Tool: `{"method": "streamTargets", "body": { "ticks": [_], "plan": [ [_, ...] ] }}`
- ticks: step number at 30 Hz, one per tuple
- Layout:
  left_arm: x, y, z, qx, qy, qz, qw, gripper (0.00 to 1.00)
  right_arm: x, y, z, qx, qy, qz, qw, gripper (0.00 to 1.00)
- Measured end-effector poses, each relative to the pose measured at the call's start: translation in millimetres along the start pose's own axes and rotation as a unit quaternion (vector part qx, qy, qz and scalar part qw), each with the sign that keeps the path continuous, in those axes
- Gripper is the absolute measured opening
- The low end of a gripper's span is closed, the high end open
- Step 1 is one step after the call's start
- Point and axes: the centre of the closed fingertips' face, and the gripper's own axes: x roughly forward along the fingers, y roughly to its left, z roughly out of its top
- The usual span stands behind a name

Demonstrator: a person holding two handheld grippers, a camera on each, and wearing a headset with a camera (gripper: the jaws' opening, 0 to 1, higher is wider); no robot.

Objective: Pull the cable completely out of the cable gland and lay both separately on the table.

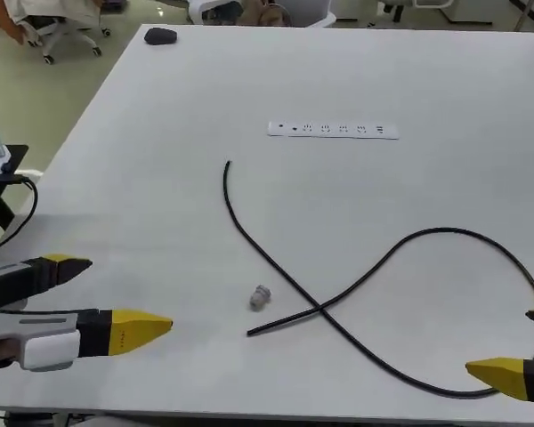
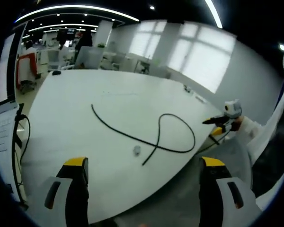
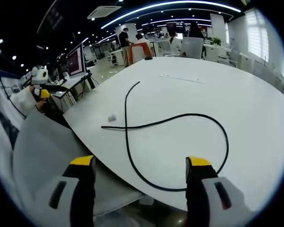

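the cable (image 1: 321, 308) looks thin, light and limp, best pinched on a straight run. the small pale gland (image 1: 260, 297) would likely skid or roll, so grip across its body. they lie apart on the table (image 1: 427, 178), the gland just left of the cable's crossing. the left gripper (image 1: 129, 294) and right gripper (image 1: 498, 341) hang at the near edge, jaws wide open and empty, and the cable's near bend passes close by the right one.

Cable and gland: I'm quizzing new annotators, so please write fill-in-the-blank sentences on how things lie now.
The cable is ____ in colour and crosses itself once. The cable gland lies ____ the cable, not threaded on it. The left tongs and right tongs both stand ____, holding nothing.
Missing: black; beside; open.
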Motion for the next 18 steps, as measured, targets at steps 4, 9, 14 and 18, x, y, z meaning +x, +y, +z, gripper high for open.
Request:
{"method": "streamTargets", "body": {
  "ticks": [4, 9, 14, 18],
  "plan": [
    [0.4, -2.9, 4.9, -0.001, -0.008, -0.008, 0.9999, 0.98, -1.8, -4.5, -3.3, 0.007, 0.002, -0.005, 1.0, 0.81],
    [5.4, -9.5, 5.7, -0.021, -0.017, -0.015, 0.9995, 0.98, -1.0, -4.7, -6.5, 0.01, 0.004, -0.006, 0.9999, 0.8],
    [6.4, -10.5, 0.3, -0.02, -0.006, -0.021, 0.9996, 0.98, 1.3, -3.3, -14.4, 0.005, 0.021, -0.005, 0.9998, 0.8],
    [5.5, -6.5, -3.8, -0.03, -0.003, -0.022, 0.9993, 0.98, 2.4, -3.4, -16.7, 0.007, 0.025, -0.004, 0.9996, 0.79]
  ]
}}
